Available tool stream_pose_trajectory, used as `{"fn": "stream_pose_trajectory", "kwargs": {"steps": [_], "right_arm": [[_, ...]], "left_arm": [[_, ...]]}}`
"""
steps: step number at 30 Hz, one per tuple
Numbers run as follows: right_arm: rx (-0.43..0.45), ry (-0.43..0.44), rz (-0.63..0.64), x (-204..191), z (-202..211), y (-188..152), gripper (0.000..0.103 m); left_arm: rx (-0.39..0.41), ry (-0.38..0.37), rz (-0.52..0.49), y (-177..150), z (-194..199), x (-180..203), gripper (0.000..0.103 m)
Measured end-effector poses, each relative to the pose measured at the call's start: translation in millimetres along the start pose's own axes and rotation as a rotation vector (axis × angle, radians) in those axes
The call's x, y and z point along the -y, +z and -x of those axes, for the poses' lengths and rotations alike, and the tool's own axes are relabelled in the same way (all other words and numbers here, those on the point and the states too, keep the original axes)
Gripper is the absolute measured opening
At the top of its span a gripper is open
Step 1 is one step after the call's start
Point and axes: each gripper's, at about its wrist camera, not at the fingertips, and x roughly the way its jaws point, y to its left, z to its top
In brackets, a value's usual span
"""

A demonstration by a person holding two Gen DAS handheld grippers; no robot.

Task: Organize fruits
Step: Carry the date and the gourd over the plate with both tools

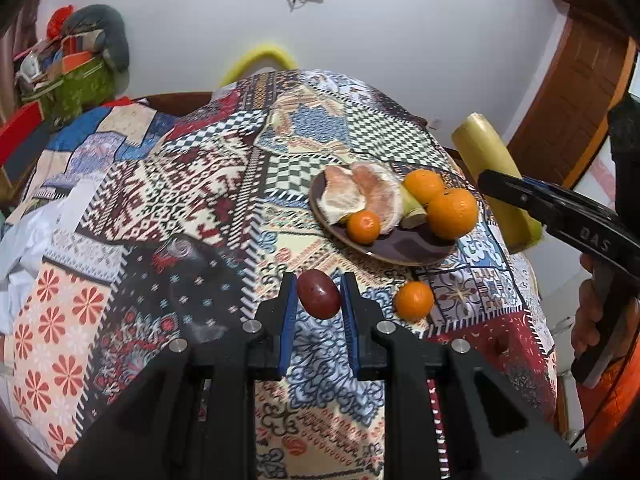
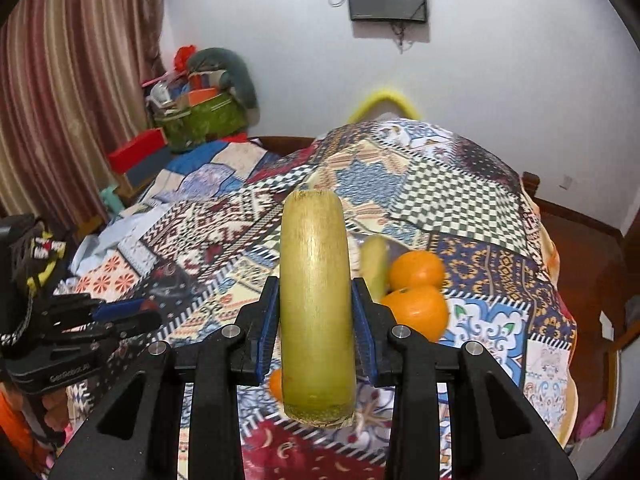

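Note:
In the left wrist view my left gripper [image 1: 319, 282] is shut on a dark red oval fruit [image 1: 319, 294], held a little above the patchwork cloth. Beyond it to the right stands a dark plate [image 1: 404, 246] with pomelo pieces [image 1: 360, 194], two big oranges [image 1: 452, 208], a small orange [image 1: 363, 227] and a short green stalk piece [image 1: 412, 208]. One loose orange [image 1: 414, 301] lies on the cloth near the plate. My right gripper [image 2: 316, 284] is shut on a thick yellow-green stalk section [image 2: 316, 312], held upright in the air. From the left it shows at the right edge, right gripper [image 1: 494, 186] and stalk [image 1: 492, 168].
A patchwork cloth [image 1: 168, 208] covers the whole table. White crumpled fabric [image 1: 24, 248] lies at its left edge. Bags and boxes [image 1: 72, 68] are piled at the back left, and a yellow hoop [image 1: 260, 58] rises behind the far edge. A hand [image 1: 592, 312] grips the right handle.

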Motion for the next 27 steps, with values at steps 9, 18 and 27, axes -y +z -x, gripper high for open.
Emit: {"fn": "stream_pose_trajectory", "kwargs": {"steps": [9,18,27], "right_arm": [[-0.024,-0.011,-0.054,19,-15,2,0.032],[-0.063,0.000,-0.088,28,-38,3,0.032],[-0.090,0.010,-0.116,33,-56,7,0.032]], "left_arm": [[-0.002,-0.049,-0.040,22,-22,23,0.021],[-0.014,-0.063,-0.089,47,-53,37,0.021],[-0.034,-0.054,-0.099,60,-74,31,0.021]]}}
